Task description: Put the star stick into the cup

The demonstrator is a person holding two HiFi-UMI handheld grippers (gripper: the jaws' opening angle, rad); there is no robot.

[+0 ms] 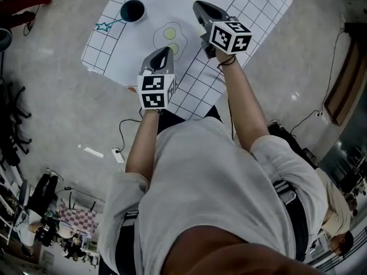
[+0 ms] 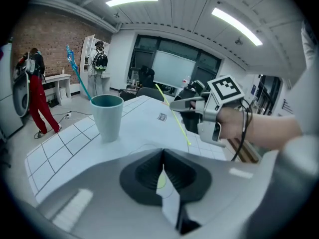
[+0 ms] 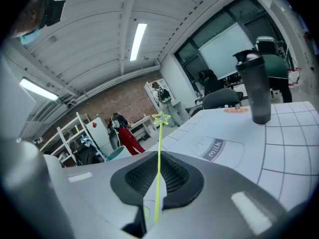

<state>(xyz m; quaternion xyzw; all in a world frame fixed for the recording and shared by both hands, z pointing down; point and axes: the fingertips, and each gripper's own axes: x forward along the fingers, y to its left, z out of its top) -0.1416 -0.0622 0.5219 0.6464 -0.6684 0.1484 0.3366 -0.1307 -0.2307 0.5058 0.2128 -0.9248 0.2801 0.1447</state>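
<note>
A teal cup [image 1: 132, 10] [image 2: 107, 116] stands on the white grid mat [image 1: 246, 4], and a blue star stick [image 2: 77, 76] [image 1: 104, 26] leans out of it to the left. My right gripper [image 1: 198, 6] [image 2: 175, 104] [image 3: 149, 199] is shut on a thin yellow-green star stick [image 3: 159, 153] [image 2: 175, 117], its star end pointing away from the jaws. It hangs above the mat, to the right of the cup. My left gripper [image 1: 162, 53] [image 2: 162, 176] hovers nearer the mat's front edge, shut with nothing in it.
A dark shaker bottle [image 3: 256, 88] stands on the far side of the mat, beyond a printed "milk" outline [image 3: 212, 148]. An egg shape [image 1: 170, 34] is drawn between the grippers. A person in red trousers [image 2: 36, 98] stands off to the left of the table.
</note>
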